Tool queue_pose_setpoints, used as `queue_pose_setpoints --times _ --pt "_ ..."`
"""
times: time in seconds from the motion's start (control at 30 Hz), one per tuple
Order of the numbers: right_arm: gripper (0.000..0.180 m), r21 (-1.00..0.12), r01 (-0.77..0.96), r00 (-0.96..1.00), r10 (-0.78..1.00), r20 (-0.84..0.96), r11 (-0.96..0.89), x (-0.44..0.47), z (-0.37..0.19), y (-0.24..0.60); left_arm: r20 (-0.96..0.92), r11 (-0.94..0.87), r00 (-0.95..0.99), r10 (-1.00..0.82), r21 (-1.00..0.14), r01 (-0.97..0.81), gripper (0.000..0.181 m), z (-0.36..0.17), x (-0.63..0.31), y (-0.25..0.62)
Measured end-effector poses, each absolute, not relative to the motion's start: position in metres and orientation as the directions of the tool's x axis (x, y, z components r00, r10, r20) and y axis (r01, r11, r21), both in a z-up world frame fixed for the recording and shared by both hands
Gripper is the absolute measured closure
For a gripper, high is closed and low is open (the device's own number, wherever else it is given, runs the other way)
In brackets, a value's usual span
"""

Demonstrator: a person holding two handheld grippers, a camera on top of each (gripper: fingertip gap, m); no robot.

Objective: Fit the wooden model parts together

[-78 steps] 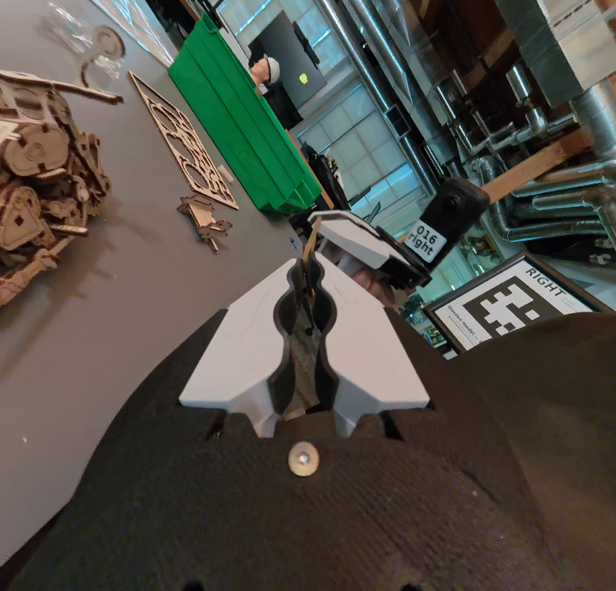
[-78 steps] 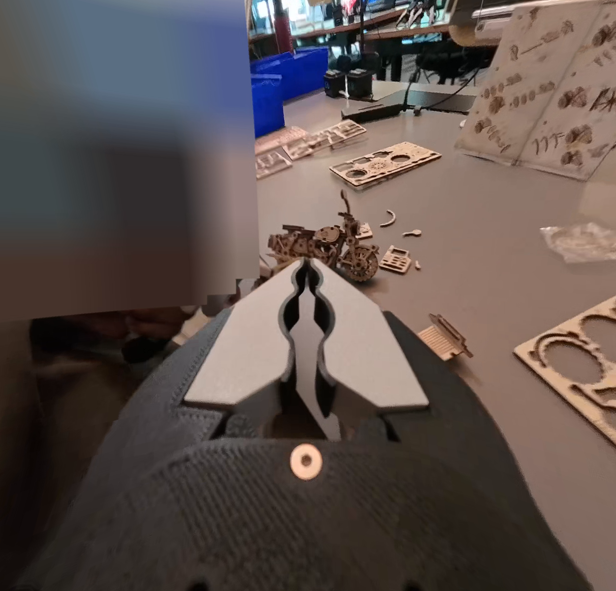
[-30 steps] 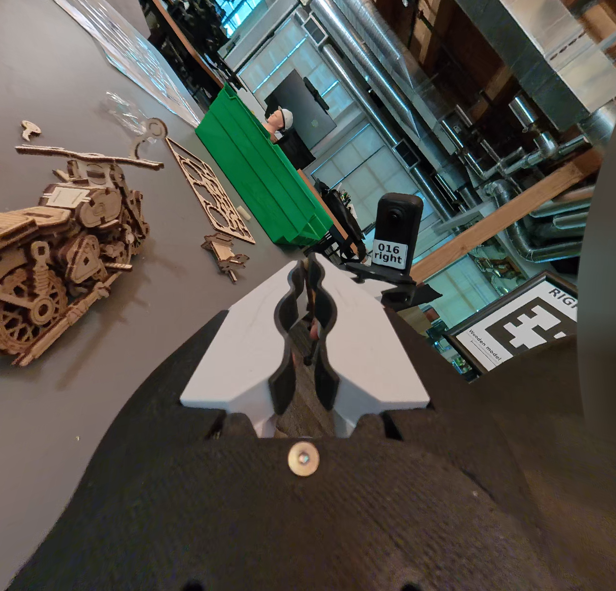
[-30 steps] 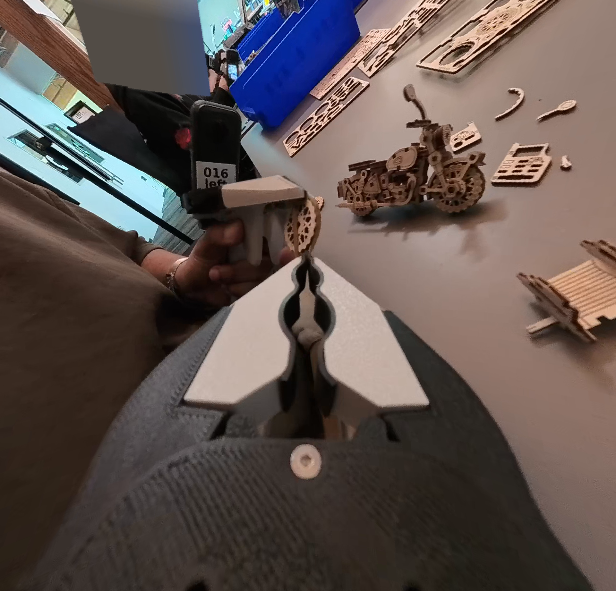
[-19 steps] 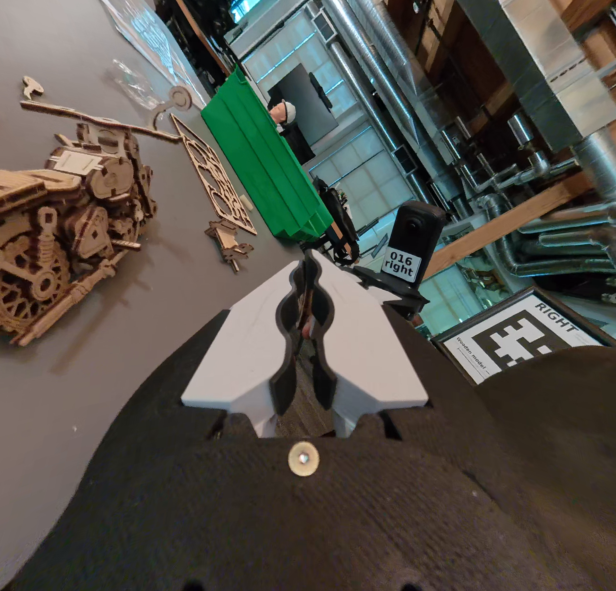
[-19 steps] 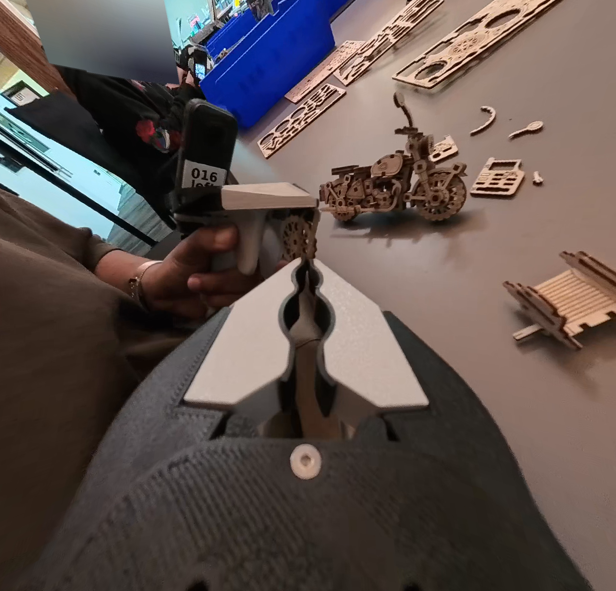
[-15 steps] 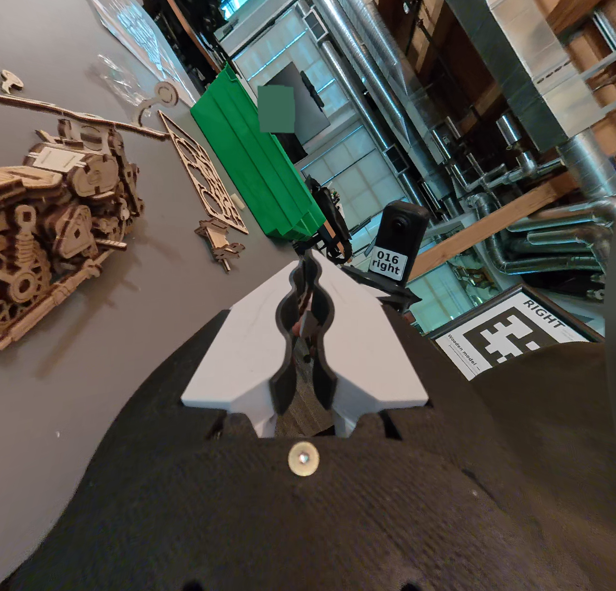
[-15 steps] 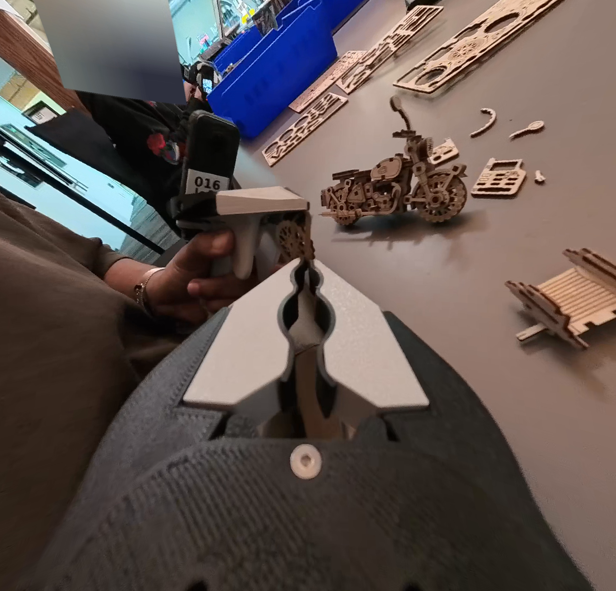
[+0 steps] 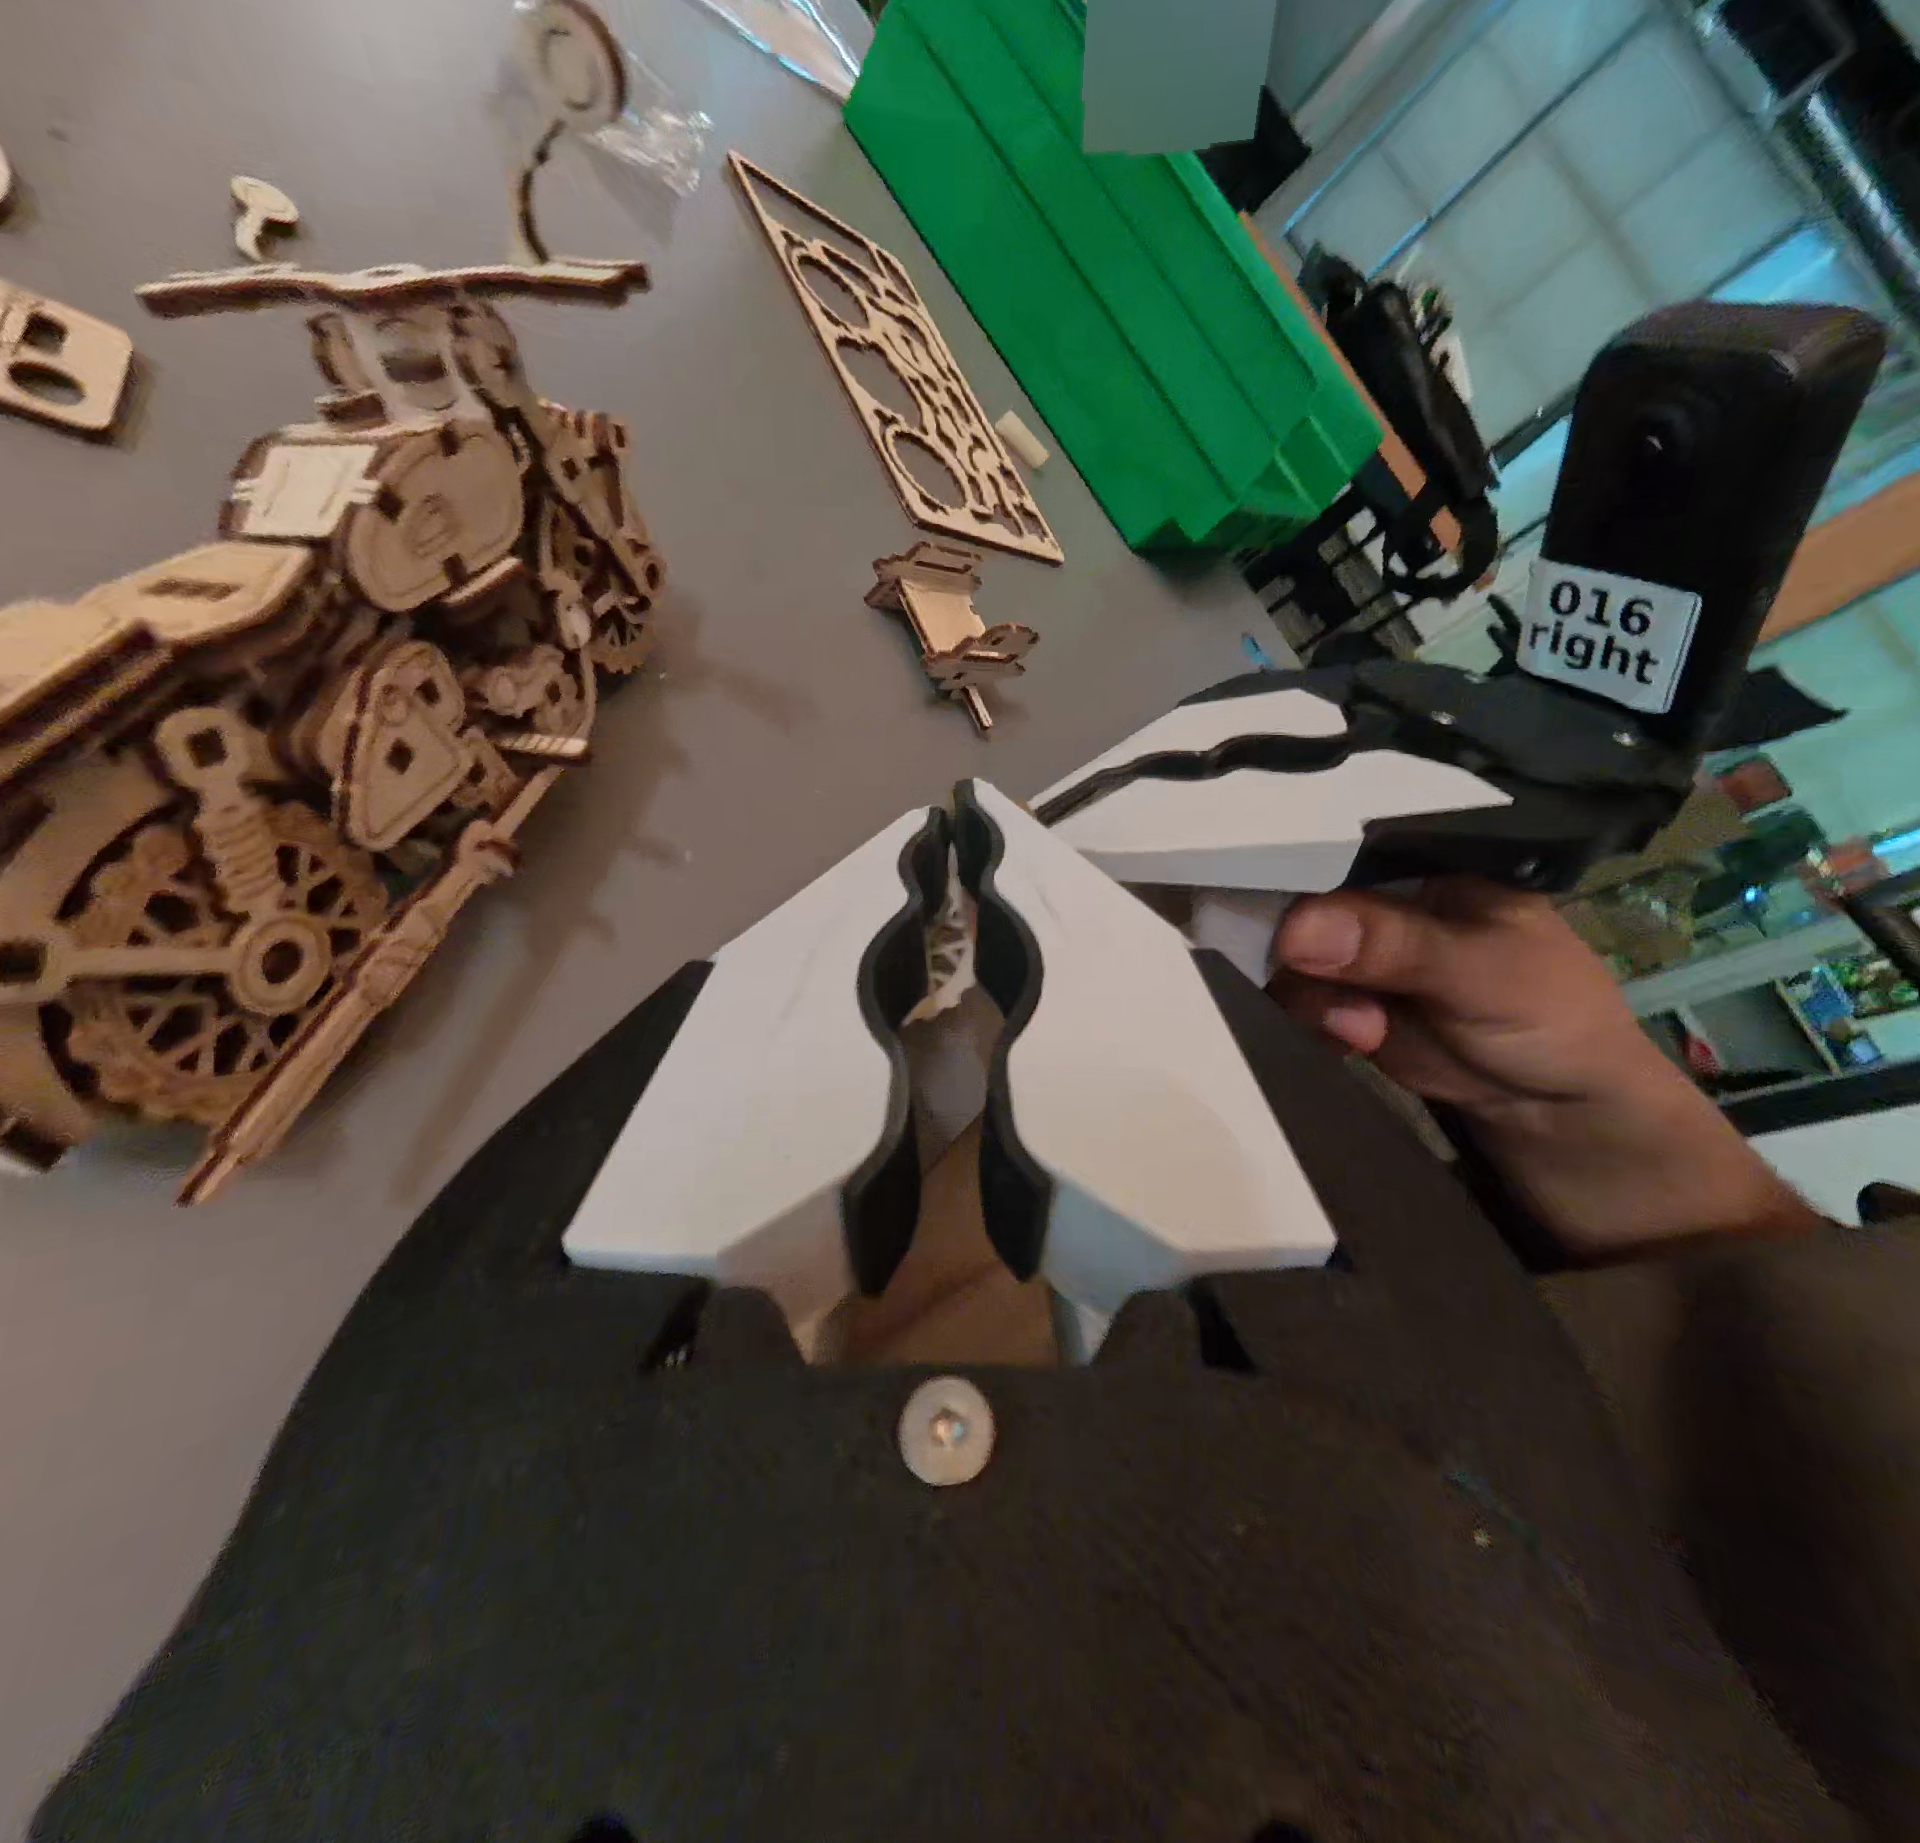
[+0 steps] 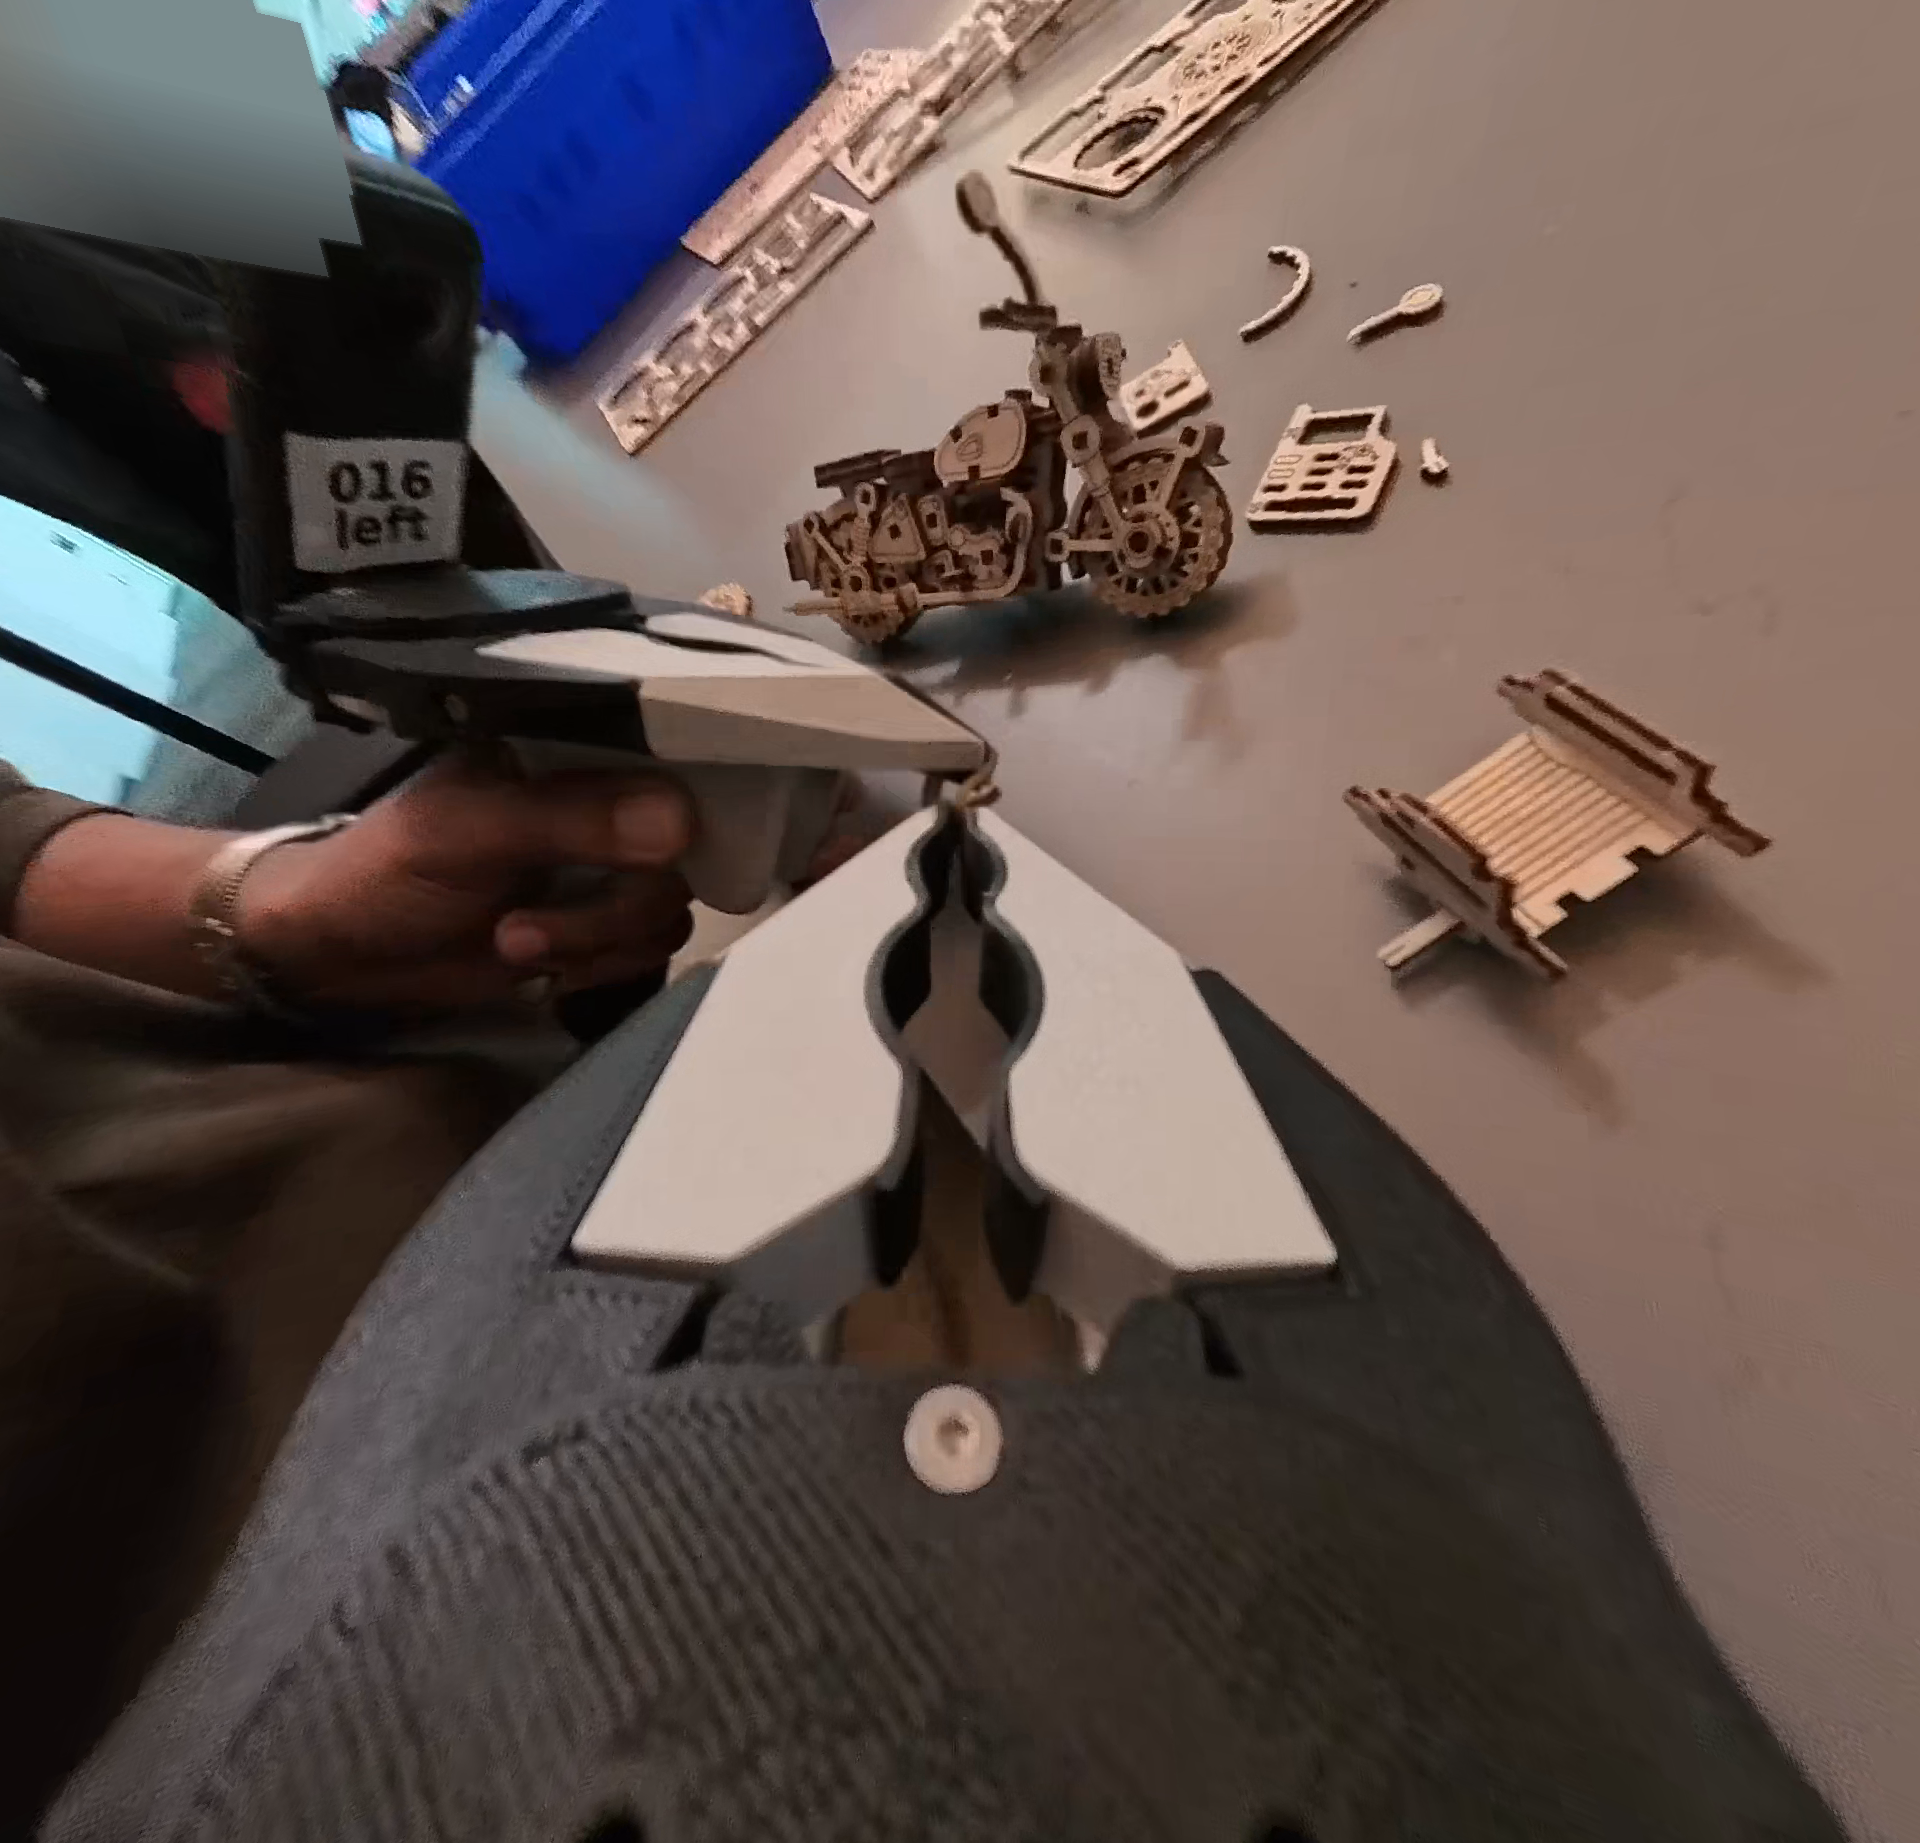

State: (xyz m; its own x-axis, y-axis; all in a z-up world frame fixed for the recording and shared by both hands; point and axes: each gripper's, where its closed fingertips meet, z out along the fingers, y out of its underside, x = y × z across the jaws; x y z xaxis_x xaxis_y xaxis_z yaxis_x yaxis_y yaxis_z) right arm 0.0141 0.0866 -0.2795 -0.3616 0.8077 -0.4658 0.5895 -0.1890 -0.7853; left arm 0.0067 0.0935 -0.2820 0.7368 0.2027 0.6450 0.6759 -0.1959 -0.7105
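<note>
My left gripper is shut on a small wooden gear, which shows pale between its pads. In the right wrist view the left gripper comes in from the left, with a bit of the gear hanging at its tip. My right gripper is shut, its tip right under that gear bit and touching it or nearly so. I cannot tell whether it holds anything. In the left wrist view the right gripper comes in from the right, tip to tip with the left. The wooden motorcycle model stands on the grey table, also seen in the left wrist view.
A slatted wooden sub-assembly lies right of the grippers. Small loose parts and cut-out wooden sheets lie beyond the motorcycle, by a blue bin. Green bins, a sheet and a plastic bag are farther off. The tips of both grippers are at nearly the same place.
The two grippers have closed in until their tips meet. The left gripper has swung down toward the table, and the gear now shows only as a small bit at its tip.
</note>
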Motion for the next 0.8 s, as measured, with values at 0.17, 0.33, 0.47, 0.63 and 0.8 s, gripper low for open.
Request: queue_pose_setpoints --times 0.17,0.33,0.47,0.63,0.8 --pt "0.179 -0.785 0.579 -0.364 0.792 -0.491 -0.221 0.016 -0.275 0.092 0.633 -0.211 0.749 0.196 -0.718 0.663 0.168 -0.279 0.003 0.091" --pt "0.179 -0.787 0.602 -0.378 0.821 -0.427 -0.132 0.022 -0.284 0.096 0.603 -0.262 0.779 0.174 -0.734 0.627 0.16 -0.276 0.001 0.079" --pt "0.178 -0.772 0.624 -0.406 0.793 -0.454 -0.122 0.025 -0.287 0.084 0.387 -0.387 0.902 0.189 -0.815 0.431 0.156 -0.285 0.001 0.075" --pt "0.174 -0.783 0.622 -0.423 0.839 -0.342 -0.006 0.025 -0.297 0.083 0.126 -0.453 0.975 0.182 -0.87 0.197 0.149 -0.286 0.007 0.071" --pt "0.165 -0.792 0.61 -0.429 0.837 -0.34 -0.009 0.021 -0.295 0.074 0.273 -0.457 0.948 0.166 -0.83 0.319 0.145 -0.291 0.02 0.069"
